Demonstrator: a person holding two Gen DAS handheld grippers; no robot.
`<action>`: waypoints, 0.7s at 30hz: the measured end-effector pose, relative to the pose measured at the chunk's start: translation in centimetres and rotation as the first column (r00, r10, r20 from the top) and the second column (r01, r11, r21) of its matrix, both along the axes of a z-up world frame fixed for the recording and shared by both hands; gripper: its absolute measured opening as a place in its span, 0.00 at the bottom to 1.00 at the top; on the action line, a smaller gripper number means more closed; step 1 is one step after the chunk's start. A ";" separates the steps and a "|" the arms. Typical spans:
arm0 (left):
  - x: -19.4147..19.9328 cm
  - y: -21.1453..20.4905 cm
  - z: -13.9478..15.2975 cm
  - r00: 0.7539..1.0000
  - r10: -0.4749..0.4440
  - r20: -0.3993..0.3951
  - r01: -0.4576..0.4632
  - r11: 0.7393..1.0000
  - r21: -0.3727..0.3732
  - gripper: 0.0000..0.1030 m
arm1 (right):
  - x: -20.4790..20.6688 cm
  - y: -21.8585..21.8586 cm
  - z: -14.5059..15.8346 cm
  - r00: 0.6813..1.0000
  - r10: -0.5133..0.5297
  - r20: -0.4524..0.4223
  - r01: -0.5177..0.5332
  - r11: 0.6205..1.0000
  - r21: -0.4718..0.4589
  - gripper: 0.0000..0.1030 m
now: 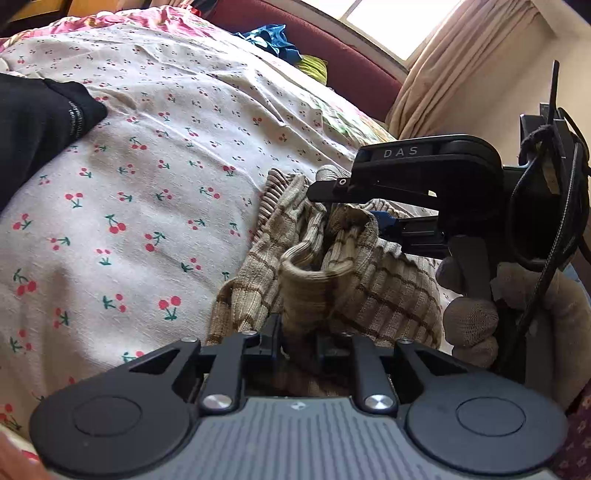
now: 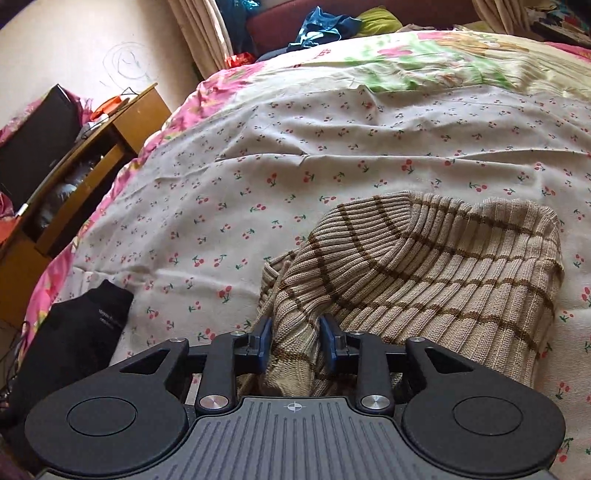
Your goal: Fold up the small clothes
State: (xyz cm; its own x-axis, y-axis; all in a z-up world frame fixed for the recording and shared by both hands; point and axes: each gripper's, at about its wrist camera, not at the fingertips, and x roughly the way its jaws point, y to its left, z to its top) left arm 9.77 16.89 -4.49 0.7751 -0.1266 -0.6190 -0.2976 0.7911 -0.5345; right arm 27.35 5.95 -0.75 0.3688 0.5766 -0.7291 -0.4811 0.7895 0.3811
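Note:
A beige ribbed knit garment with brown stripes lies bunched on the cherry-print bed sheet. In the left wrist view my left gripper is shut on a raised fold of this knit garment. My right gripper stands over the garment's near edge; its blue pads are apart, with loose knit lying between them. From the left wrist view the right gripper reaches in from the right, held by a gloved hand. A black garment lies to the left.
A wooden bedside cabinet stands left of the bed. Blue clothes and a yellow-green cloth lie by the maroon headboard. Curtains hang beyond. The black garment covers the sheet's left part.

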 end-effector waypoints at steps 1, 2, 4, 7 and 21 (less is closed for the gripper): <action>-0.2 0.1 0.1 1.000 0.009 0.004 -0.009 1.000 0.007 0.31 | 0.0 0.2 0.1 1.000 0.000 -0.001 0.000 1.000 0.005 0.34; -0.8 0.0 0.3 1.000 0.016 0.005 -0.016 1.000 0.021 0.31 | -0.1 0.4 0.2 1.000 0.004 -0.001 -0.004 1.000 0.013 0.36; -0.8 0.0 0.3 1.000 0.019 0.000 -0.019 0.999 0.030 0.31 | -0.4 0.8 0.4 1.000 0.017 0.010 -0.017 1.000 0.015 0.36; -0.5 -0.1 0.1 1.000 0.012 -0.008 -0.012 0.999 0.034 0.32 | -0.6 1.6 0.2 0.999 0.033 0.024 -0.032 0.999 -0.030 0.36; -1.1 0.4 0.7 0.998 -0.023 0.057 0.023 1.000 -0.001 0.25 | -1.3 3.3 0.2 0.996 -0.021 0.087 0.038 0.979 -0.198 0.25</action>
State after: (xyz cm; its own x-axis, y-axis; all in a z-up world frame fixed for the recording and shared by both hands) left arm 8.72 17.26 -3.75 0.8058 -0.1454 -0.5741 -0.2489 0.7965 -0.5510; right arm 26.09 9.30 -0.58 0.4483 0.4105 -0.7940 -0.4802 0.8598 0.1735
